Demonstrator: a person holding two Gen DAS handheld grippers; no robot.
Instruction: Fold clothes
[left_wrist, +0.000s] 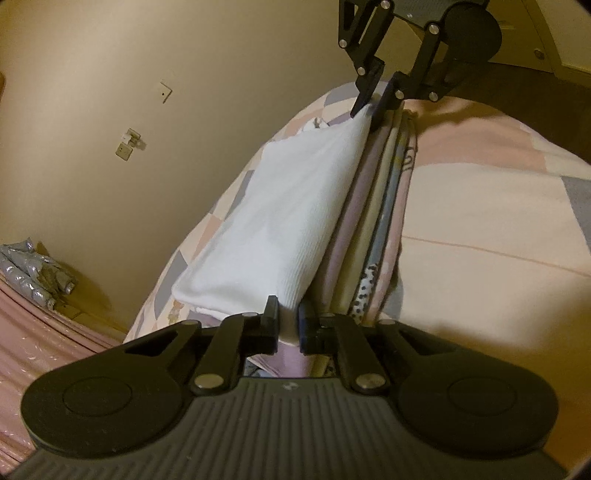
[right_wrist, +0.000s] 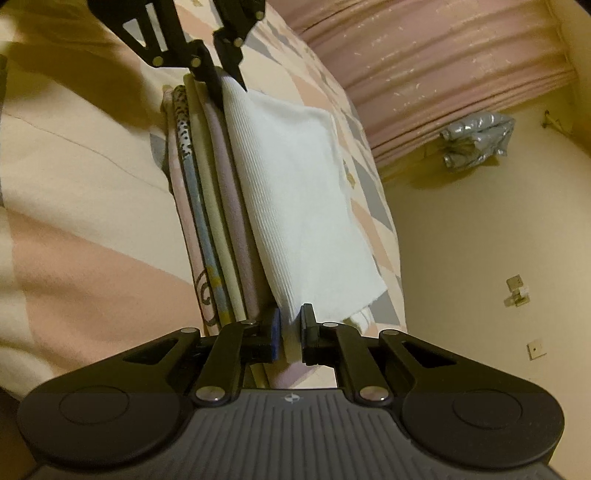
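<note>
The left gripper (left_wrist: 288, 326) is clamped on the near edge of one white folded garment (left_wrist: 280, 218), which lies atop a stack of folded clothes (left_wrist: 373, 236) of about four layers. At the garment's far end, the right gripper (left_wrist: 371, 107) pinches its other edge. Beneath lies one patchwork bedspread (left_wrist: 480, 206); two wall sockets (left_wrist: 125, 149) beyond.

A patchwork-covered bed (left_wrist: 480, 206) carries a stack of folded clothes (left_wrist: 373, 236).
</note>
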